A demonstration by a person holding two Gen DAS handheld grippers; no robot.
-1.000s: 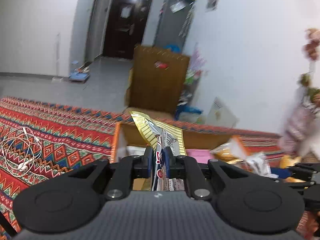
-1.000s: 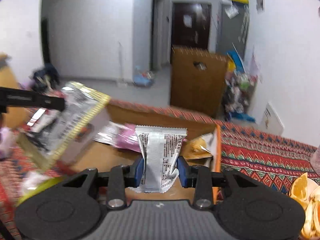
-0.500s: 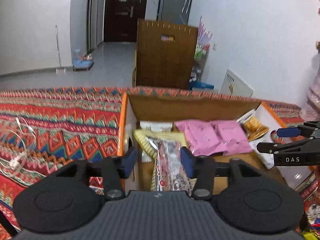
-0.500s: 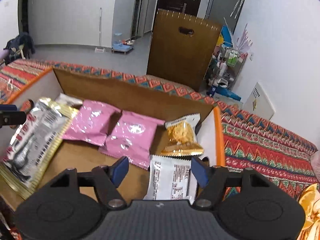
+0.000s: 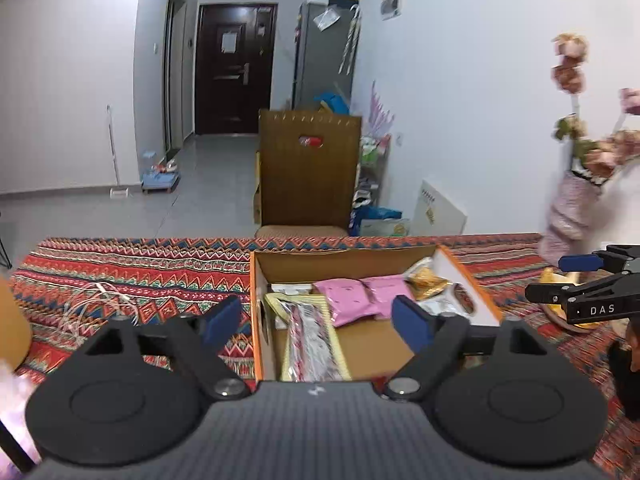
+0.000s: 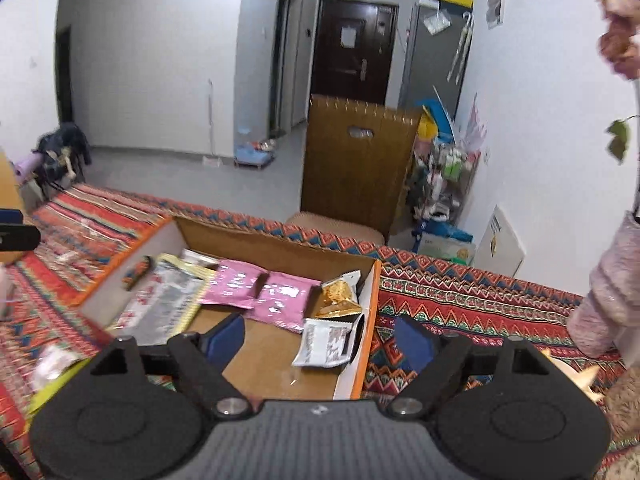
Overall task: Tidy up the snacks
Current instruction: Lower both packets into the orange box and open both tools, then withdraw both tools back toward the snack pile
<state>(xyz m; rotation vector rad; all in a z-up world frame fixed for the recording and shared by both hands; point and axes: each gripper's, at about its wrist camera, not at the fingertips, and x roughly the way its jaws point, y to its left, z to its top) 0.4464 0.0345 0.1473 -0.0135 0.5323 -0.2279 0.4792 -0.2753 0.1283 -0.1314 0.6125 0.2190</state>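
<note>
Left gripper: I read its blue-padded fingers as spread wide with nothing between them, poised over the near left part of the open cardboard box with orange edges. Right gripper: likewise spread wide and holding nothing, straddling the box's right wall.

Contents as I see them, near to far:
- long yellow-bordered silver snack packet lying flat along the left side, on the box floor;
- small white printed sachet propped against the right wall;
- two pink foil packets, side by side, mid-box;
- golden-orange cracker pouch just behind the white sachet, by the right wall.

Box sits on a red zigzag-patterned woven cloth. White coiled earphone cable lies on the cloth left of the box, apart from it. Beyond the table: tall brown cardboard panel, then a dark door.
</note>
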